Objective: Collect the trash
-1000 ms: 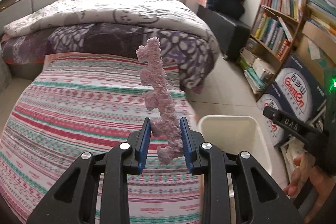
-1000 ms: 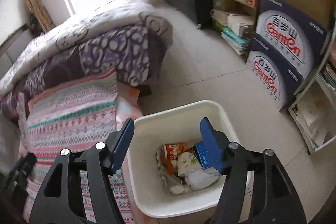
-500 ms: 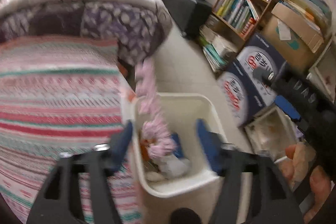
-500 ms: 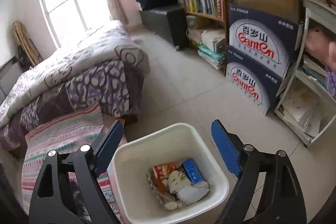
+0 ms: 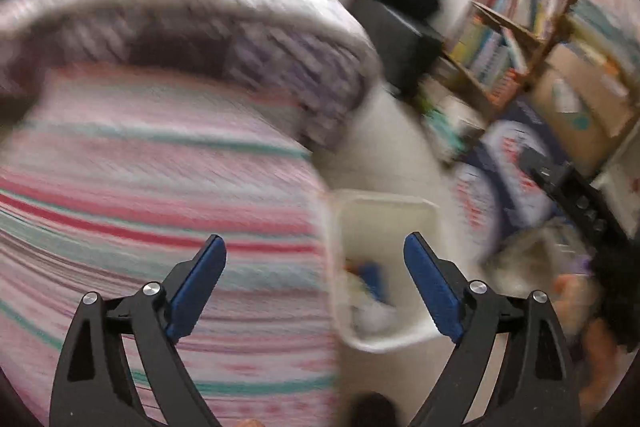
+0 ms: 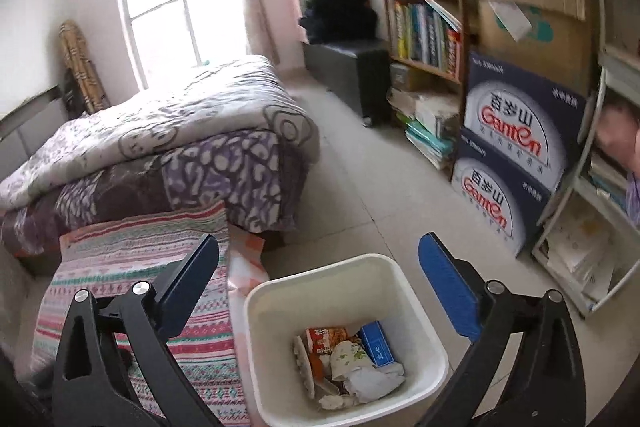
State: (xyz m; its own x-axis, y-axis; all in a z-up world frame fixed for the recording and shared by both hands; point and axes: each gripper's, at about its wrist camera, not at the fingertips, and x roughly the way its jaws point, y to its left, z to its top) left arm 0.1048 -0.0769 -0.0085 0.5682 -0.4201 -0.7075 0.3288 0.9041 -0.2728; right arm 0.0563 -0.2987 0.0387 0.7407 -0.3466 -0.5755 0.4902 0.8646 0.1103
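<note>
Both grippers stand wide apart and empty, left gripper (image 5: 314,259) and right gripper (image 6: 318,259), their jaws having just been opening. Nothing more shows on the striped bedspread (image 6: 132,263), though the left view is blurred. Beside it, the white bin (image 6: 416,303) already holds wrappers, a blue carton (image 6: 376,343) and crumpled paper.

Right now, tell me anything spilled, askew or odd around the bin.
Nothing stands out. The white bin stands upright beside the striped bedspread, with the wrappers and crumpled paper inside it; no litter shows on the floor around it.
</note>
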